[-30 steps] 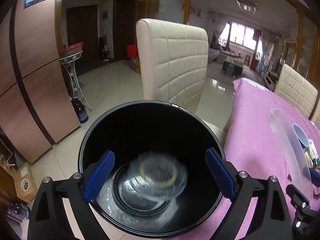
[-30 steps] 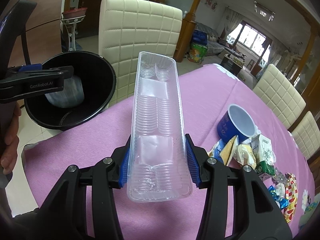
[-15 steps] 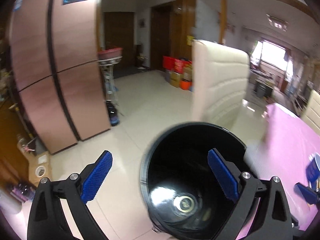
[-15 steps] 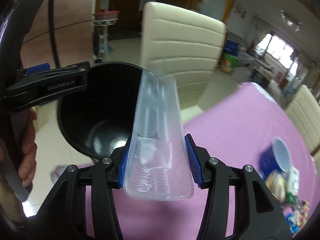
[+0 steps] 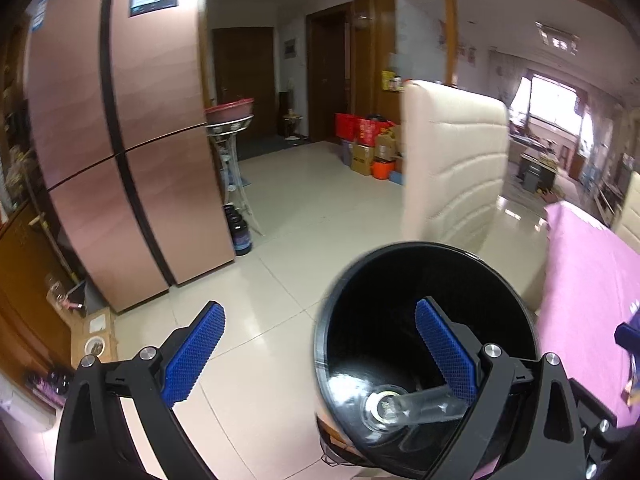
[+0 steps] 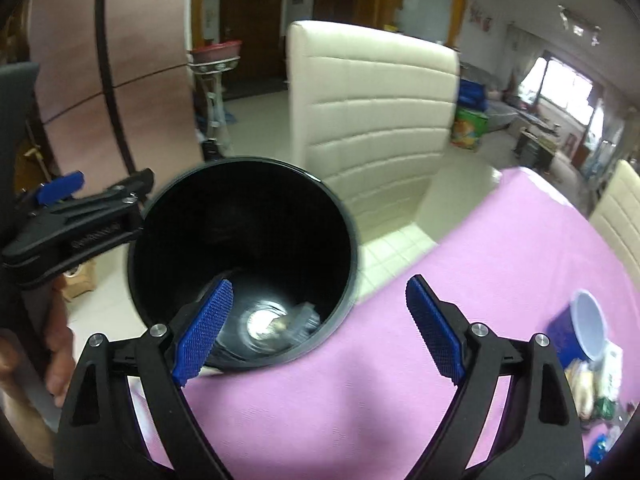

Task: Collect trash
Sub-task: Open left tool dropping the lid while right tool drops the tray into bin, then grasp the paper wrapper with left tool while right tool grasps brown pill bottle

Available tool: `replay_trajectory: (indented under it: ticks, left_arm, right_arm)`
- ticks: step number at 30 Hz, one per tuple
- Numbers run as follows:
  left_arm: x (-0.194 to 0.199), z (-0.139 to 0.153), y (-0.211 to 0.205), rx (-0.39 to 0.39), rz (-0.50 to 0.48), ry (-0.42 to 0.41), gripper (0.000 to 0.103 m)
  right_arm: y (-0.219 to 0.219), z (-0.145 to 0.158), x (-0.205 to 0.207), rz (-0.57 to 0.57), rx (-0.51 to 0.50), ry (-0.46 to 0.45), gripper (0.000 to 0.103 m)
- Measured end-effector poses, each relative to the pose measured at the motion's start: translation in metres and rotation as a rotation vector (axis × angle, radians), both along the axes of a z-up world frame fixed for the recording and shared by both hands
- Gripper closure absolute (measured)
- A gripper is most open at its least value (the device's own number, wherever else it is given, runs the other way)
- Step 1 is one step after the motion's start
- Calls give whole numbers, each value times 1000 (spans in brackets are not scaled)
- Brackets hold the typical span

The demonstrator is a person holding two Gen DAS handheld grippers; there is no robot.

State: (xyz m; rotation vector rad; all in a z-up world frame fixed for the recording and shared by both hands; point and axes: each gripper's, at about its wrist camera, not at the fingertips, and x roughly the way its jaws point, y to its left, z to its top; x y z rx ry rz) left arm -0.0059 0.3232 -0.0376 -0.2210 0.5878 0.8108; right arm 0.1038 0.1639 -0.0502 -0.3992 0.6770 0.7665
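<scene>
The trash is sitting in two places right now: some of it is lying at the bottom of the black bin (image 6: 244, 248), and the rest is waiting on the pink tablecloth (image 6: 480, 280) at the far right edge of the right wrist view. The bin is standing just off the table's corner, in front of a cream chair (image 6: 372, 120), and inside it clear plastic pieces (image 5: 412, 404) are showing blurred against the dark wall, among them what looks like a round lid and a transparent tray.

Judging by that, the task is partly done. Still left to collect, as far as the view is showing, is a small heap of wrappers and cartons (image 6: 596, 380) beside a blue cup (image 6: 580, 332); whether the cup counts as trash I cannot tell.

The right gripper (image 6: 320, 328) is hanging over the bin's rim and the table edge with its jaws opening wide, and nothing is lying between the blue pads. The left gripper (image 5: 320, 356) is also standing wide apart and gripping nothing; one finger is crossing in front of the bin's mouth, the other is showing against the tiled floor (image 5: 280, 280).

As for writing, a pale maker's mark is running along the side of the left gripper in the right wrist view, but it is blurring too much to read. The panel on the copper fridge (image 5: 120, 120) and the cartons' print are likewise unreadable.
</scene>
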Motion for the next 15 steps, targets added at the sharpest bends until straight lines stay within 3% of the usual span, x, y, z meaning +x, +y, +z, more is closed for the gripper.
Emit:
replay_trajectory:
  ticks: [7, 12, 15]
  left_arm:
    - [30, -4, -61, 0, -202, 14, 9]
    - [57, -9, -118, -39, -406, 39, 9]
    - [75, -11, -156, -45, -516, 60, 9]
  right_arm:
    - [-83, -5, 16, -215, -80, -67, 24]
    - [-165, -7, 22, -409, -85, -75, 24]
    - [-212, -6, 22, -521, -81, -81, 19]
